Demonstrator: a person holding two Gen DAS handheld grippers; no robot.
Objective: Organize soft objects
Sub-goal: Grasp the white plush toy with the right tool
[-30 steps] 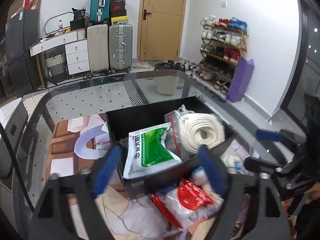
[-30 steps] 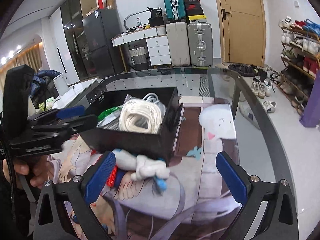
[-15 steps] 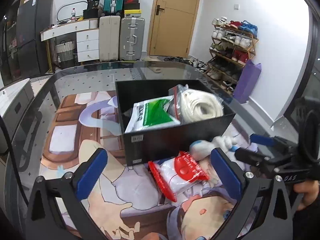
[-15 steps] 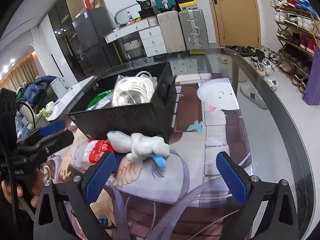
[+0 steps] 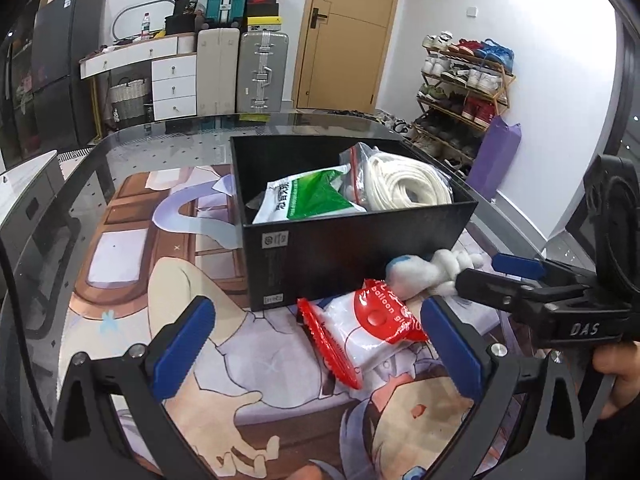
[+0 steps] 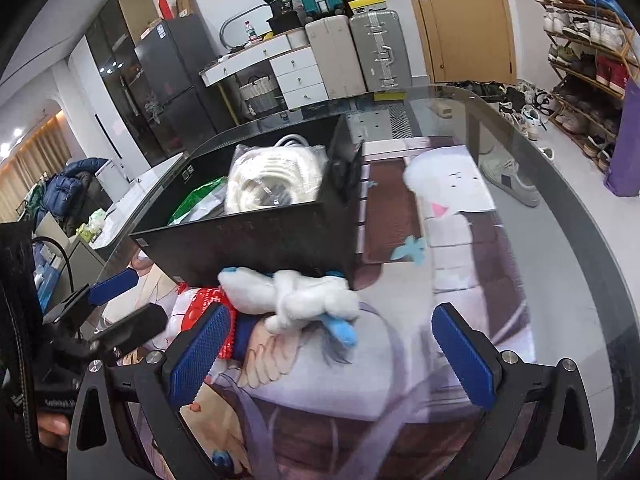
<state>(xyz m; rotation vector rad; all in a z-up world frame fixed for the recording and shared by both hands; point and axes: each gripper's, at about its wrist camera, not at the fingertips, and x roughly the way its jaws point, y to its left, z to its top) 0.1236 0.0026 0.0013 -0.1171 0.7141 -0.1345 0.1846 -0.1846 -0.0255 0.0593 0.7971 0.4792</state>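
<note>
A black box point(image 5: 352, 240) stands on the printed table mat and holds a green-and-white pouch point(image 5: 308, 200) and a bagged coil of white rope point(image 5: 408, 188). In front of it lie a red-and-white balloon packet point(image 5: 368, 332) and a white-and-blue plush toy point(image 5: 428, 272). My left gripper point(image 5: 316, 352) is open, just short of the packet. My right gripper point(image 6: 332, 356) is open around the near side of the plush point(image 6: 296, 296), with the box point(image 6: 260, 236) behind it. The right gripper also shows at the right edge of the left wrist view point(image 5: 520, 280).
The glass table's curved edge point(image 6: 592, 240) runs along the right. Suitcases point(image 5: 244, 68), a white drawer desk point(image 5: 160, 76), a door and a shoe rack point(image 5: 460, 92) stand in the room beyond. The left gripper shows at the left of the right wrist view point(image 6: 116, 304).
My left gripper has drawn back from over the box to the mat in front of it and opened wide. My right gripper has moved closer to the plush.
</note>
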